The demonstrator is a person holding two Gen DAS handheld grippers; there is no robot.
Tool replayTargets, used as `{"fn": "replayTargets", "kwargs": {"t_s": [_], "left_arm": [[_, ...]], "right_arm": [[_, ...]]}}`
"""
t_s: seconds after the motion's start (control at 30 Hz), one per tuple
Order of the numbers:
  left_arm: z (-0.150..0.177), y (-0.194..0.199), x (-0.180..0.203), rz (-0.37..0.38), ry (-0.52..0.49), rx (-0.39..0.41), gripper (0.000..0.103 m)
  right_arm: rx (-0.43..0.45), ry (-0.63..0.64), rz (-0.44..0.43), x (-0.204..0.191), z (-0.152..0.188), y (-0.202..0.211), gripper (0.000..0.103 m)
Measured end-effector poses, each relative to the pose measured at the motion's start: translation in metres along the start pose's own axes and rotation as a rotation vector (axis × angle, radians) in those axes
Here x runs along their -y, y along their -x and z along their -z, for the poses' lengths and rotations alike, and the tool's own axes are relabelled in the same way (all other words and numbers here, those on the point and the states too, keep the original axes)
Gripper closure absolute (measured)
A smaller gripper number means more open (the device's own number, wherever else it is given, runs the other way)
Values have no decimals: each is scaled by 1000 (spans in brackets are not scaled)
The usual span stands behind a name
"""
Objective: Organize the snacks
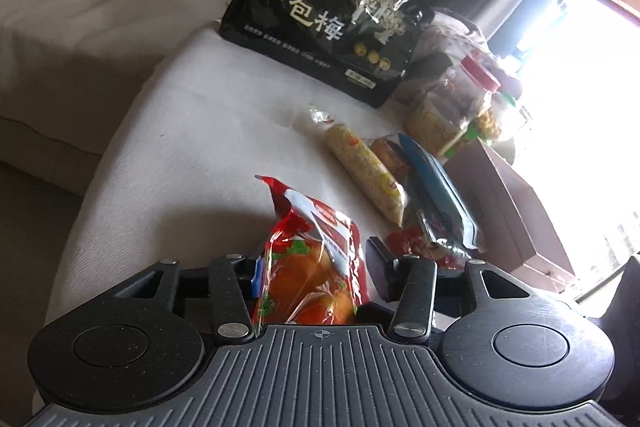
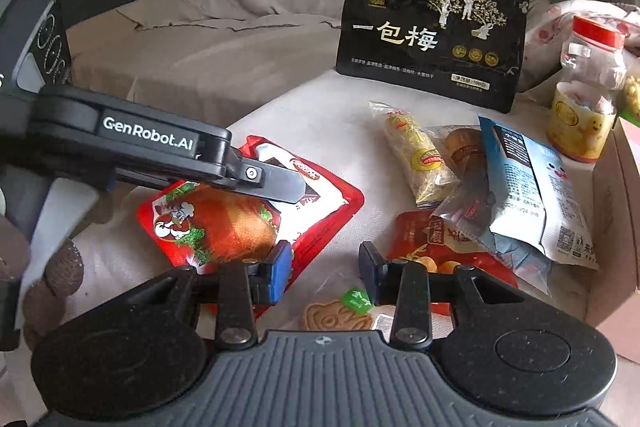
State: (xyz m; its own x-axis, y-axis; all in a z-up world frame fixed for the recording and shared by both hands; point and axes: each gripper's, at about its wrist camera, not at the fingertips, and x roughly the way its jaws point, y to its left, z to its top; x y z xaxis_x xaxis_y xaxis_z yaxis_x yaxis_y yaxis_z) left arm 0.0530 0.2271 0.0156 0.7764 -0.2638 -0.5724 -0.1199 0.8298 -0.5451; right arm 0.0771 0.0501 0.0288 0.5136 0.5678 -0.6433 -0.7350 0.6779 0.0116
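Left hand-held gripper (image 1: pixel 310 269), marked "GenRobot.AI", pinches one red chicken snack pouch (image 1: pixel 316 259) lying on the pale sofa cushion (image 1: pixel 192 131). Right hand-held gripper (image 2: pixel 324 269) hovers spread over a wrapped cookie (image 2: pixel 336 315). Beyond lie one yellow roll pack (image 2: pixel 416 163), one blue-white bag (image 2: pixel 532 195) and, upright, one black bag (image 2: pixel 432 35) reading "一包梅".
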Motion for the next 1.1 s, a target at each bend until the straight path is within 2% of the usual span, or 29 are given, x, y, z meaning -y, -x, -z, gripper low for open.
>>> {"fn": "replayTargets", "kwargs": {"t_s": [0.03, 0.13, 0.27, 0.37, 0.43, 0.53, 0.63, 0.7, 0.8, 0.9, 0.97, 1.1], "left_arm": [[-1, 0, 0, 5, 3, -5, 52], [2, 0, 0, -3, 28, -32, 66], [8, 10, -6, 39, 78, -46, 69], [16, 29, -7, -3, 49, 9, 69], [21, 44, -9, -48, 42, 54, 69], [29, 56, -14, -72, 68, 103, 70], [37, 53, -20, -49, 86, 92, 70], [39, 53, -25, -36, 104, 97, 70], [39, 55, -29, -16, 126, 88, 70], [42, 56, -24, -35, 103, 95, 70], [44, 56, -20, -51, 91, 108, 70], [44, 56, -22, -43, 100, 107, 70]], "right_arm": [[1, -1, 3, 0, 1, 1, 66], [10, 20, 18, -2, 2, 5, 66], [26, 44, 9, 1, -6, 18, 66], [61, 75, 60, 8, -21, 25, 64], [55, 97, 101, 15, -38, 18, 56], [0, 83, 112, 29, -66, -12, 51], [-95, 13, 122, 48, -87, -54, 51], [-128, -12, 125, 55, -91, -71, 52], [-130, 39, 141, 48, -90, -79, 53], [-179, 99, 161, 35, -88, -86, 66], [-198, 103, 169, 28, -88, -84, 71], [-270, 11, 54, 22, -87, -70, 72]]}}
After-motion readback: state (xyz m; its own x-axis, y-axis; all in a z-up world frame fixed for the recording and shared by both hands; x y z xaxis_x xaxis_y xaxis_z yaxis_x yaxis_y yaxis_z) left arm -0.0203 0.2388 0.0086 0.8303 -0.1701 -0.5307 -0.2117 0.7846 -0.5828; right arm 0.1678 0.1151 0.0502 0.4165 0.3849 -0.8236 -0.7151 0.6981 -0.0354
